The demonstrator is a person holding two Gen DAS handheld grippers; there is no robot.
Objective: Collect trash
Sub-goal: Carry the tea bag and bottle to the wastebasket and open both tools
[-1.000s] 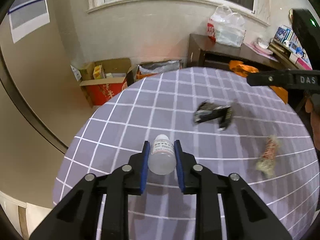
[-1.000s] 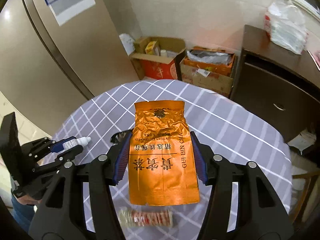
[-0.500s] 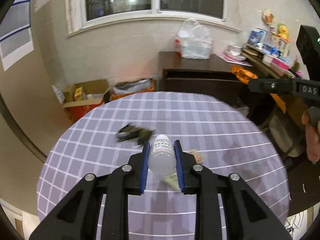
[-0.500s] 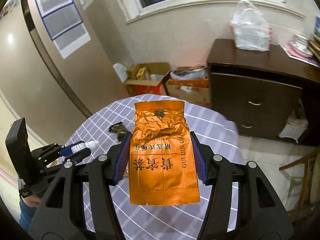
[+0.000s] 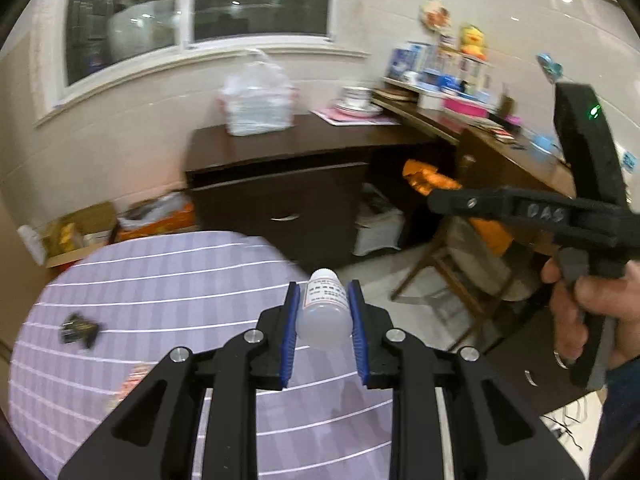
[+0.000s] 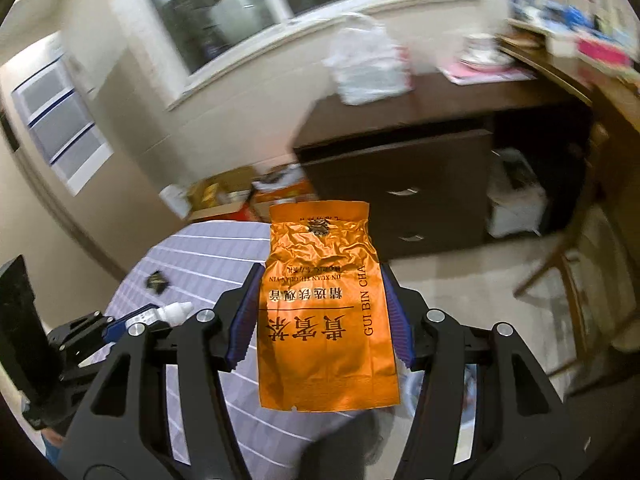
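My left gripper [image 5: 323,312] is shut on a small white plastic bottle [image 5: 323,308] and holds it above the right edge of the round checked table [image 5: 168,280]. It also shows in the right wrist view [image 6: 156,314] with the bottle [image 6: 174,310]. My right gripper [image 6: 322,320] is shut on a crumpled orange tea packet [image 6: 326,312], held in the air past the table's edge; it shows in the left wrist view [image 5: 452,200] with the packet [image 5: 428,178]. A dark wrapper [image 5: 78,328] [image 6: 157,281] lies on the table.
A dark wooden cabinet [image 5: 280,200] with a white plastic bag [image 5: 256,100] stands under the window. A wooden chair [image 5: 460,276] stands right of the table. Cardboard boxes [image 5: 76,232] sit on the floor by the wall. A cluttered shelf [image 5: 440,92] is at the right.
Both grippers have swung to the right with their loads. The table has slid left and down in both views, and the cabinet and chair have come into view.
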